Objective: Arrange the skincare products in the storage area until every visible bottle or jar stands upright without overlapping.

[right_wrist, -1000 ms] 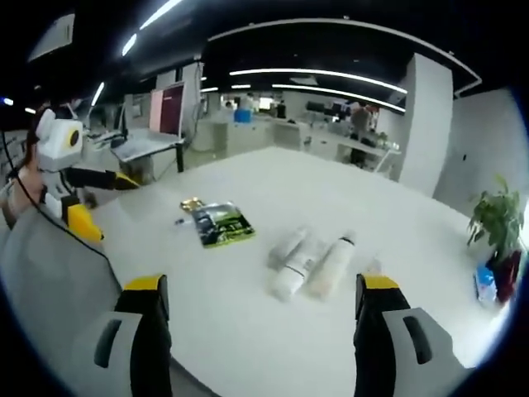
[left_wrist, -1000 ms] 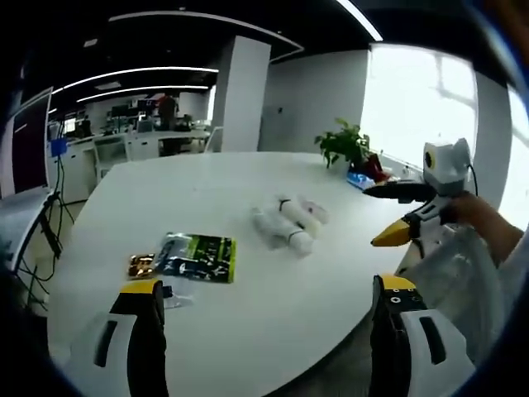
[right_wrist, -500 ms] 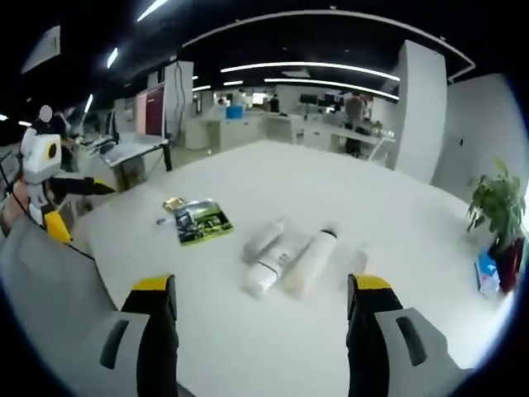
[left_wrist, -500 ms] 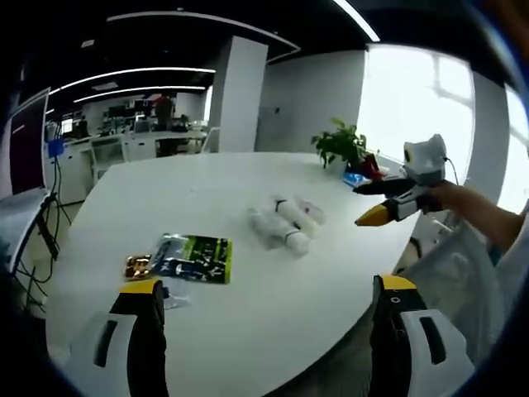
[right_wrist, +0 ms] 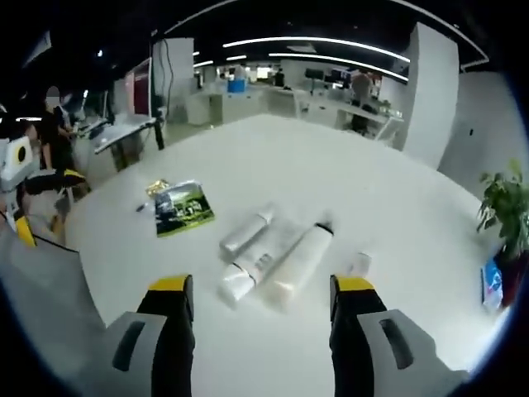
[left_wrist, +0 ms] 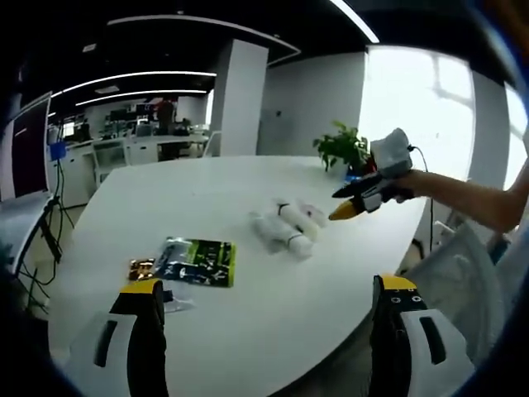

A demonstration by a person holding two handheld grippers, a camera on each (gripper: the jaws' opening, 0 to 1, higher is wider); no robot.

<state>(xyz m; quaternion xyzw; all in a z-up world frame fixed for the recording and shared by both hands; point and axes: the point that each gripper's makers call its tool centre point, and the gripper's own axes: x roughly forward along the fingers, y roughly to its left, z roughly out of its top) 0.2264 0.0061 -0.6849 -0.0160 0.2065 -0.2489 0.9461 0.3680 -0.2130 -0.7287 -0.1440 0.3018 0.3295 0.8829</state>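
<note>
— What's moved? Right tongs (right_wrist: 260, 331) have come forward over the bench (right_wrist: 347, 182) since a second ago; in the left gripper view they (left_wrist: 351, 203) now hang just above the tubes, where before they sat back off the near edge. Left tongs (left_wrist: 264, 331) have barely shifted.

— Are the tongs holding anything?

— No. Both pairs stand apart and empty.

— Where are the products?

— Mid-bench, well in from every edge. Three white tubes (right_wrist: 269, 256) lie flat, side by side and touching, caps toward the far edge. A small white jar (right_wrist: 359, 265) sits just beside them on the side toward the plant (right_wrist: 504, 211). A green packet (right_wrist: 182, 208) and a small gold item (right_wrist: 157, 188) lie apart, nearer the bench's left edge.

— How will the tubes handle?

— Light, I'd judge, with soft squeezable bodies and a smooth skin that may slip. The cap end (right_wrist: 324, 227) looks stiffer, so I'd take hold across the body close to the cap, where it won't collapse, and stand each on its cap.

— What could go wrong?

— They touch, so lifting one may roll its neighbour. A tall tube on a narrow cap could also topple when released.
</note>
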